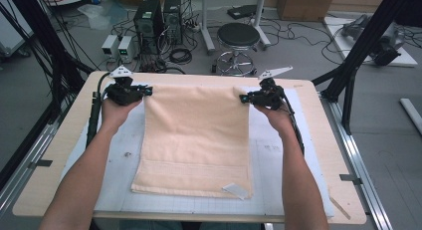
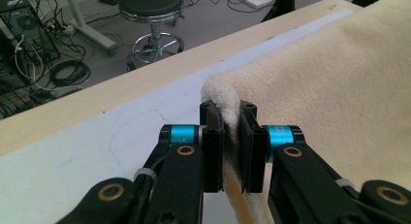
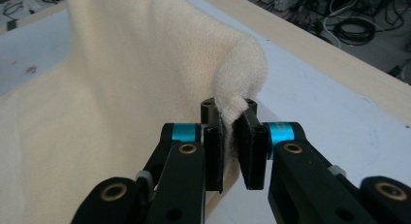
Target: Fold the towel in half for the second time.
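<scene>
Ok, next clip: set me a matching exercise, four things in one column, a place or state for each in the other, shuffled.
Things:
1. left gripper
2. right gripper
3. white label
4. round stool

Places or states:
A. on the floor beyond the table's far edge
B. shut on the towel's far right corner
C. at the towel's near right corner
D. shut on the towel's far left corner

Pairs: 1-D, 2-B, 3-C, 4-A

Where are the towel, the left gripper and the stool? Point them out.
towel (image 1: 196, 135): high view, middle of its cream surface.
left gripper (image 2: 231, 136): left gripper view, midway between its fingertips, shut on the towel corner.
stool (image 1: 238, 36): high view, its round black seat.
</scene>
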`<move>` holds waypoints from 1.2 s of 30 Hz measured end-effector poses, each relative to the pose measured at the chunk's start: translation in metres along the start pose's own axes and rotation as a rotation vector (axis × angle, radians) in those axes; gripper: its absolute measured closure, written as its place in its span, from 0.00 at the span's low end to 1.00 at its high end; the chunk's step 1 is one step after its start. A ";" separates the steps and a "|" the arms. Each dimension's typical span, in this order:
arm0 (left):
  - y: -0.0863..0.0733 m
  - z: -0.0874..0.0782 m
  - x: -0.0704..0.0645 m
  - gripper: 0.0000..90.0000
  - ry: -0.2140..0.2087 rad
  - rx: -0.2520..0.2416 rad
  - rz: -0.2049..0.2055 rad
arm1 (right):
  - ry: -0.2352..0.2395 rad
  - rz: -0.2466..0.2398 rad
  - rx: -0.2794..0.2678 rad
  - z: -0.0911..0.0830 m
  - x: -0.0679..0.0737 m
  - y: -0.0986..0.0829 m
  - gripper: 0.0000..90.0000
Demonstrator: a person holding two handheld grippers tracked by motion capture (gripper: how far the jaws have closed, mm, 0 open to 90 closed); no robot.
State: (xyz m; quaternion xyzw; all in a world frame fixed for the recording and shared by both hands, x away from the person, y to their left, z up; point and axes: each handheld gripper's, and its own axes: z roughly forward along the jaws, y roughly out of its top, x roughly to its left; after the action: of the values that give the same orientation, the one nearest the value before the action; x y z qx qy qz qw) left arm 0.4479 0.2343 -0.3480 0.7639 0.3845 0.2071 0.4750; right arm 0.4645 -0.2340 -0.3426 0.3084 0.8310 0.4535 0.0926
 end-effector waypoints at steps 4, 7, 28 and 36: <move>-0.005 -0.006 -0.005 0.91 -0.017 -0.008 0.011 | 0.028 0.005 -0.003 -0.004 0.003 -0.008 0.92; -0.005 -0.011 -0.010 0.91 -0.032 -0.020 0.023 | 0.048 -0.010 -0.014 -0.008 0.008 -0.010 0.92; -0.039 -0.056 -0.036 0.91 -0.117 -0.104 0.061 | 0.101 -0.074 -0.062 -0.035 0.045 -0.029 0.92; -0.062 -0.068 -0.047 0.91 -0.150 -0.109 0.067 | 0.132 -0.102 -0.046 -0.040 0.064 -0.045 0.91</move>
State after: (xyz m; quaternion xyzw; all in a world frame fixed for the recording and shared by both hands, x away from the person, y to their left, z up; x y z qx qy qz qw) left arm 0.3483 0.2518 -0.3689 0.7627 0.3103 0.1855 0.5362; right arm 0.3772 -0.2409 -0.3480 0.2327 0.8394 0.4865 0.0676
